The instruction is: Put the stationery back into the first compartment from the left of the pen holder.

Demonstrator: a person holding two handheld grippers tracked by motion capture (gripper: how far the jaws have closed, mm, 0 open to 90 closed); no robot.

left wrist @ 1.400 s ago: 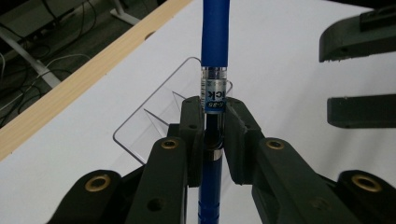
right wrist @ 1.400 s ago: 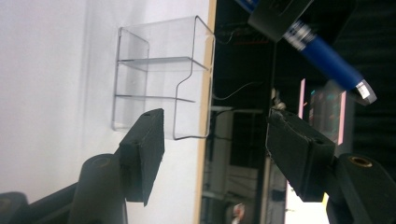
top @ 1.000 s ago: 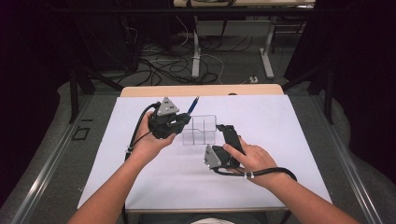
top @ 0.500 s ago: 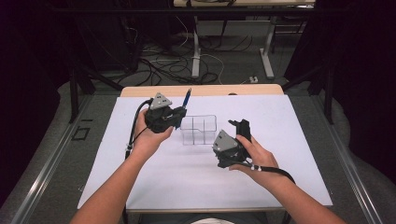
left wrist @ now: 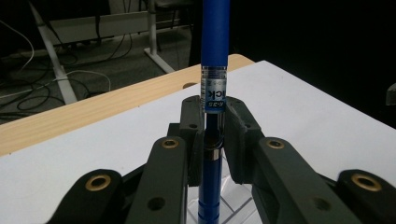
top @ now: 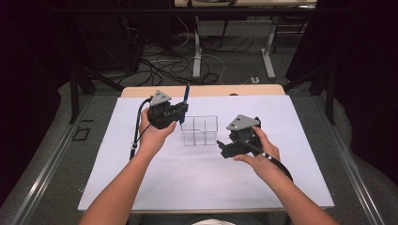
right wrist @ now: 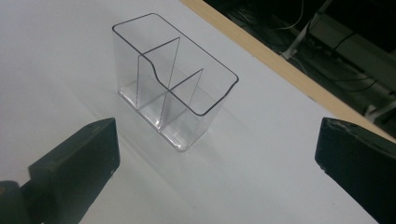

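My left gripper is shut on a blue pen, which stands nearly upright just left of a clear plastic organizer on the white table. In the left gripper view the pen rises between the closed pads of the left gripper. My right gripper hovers to the right of the organizer; its jaws have just been opening and hold nothing. In the right gripper view the right gripper stands wide, facing the organizer with its three empty compartments.
A wooden table edge runs along the far side of the white sheet. Beyond it are table legs and loose cables on the floor. White surface lies bare in front of the organizer and to both sides.
My right gripper moved from in front of the organizer to its right side and opened wider. The left hand shifted slightly left with the pen, which now stands more upright.
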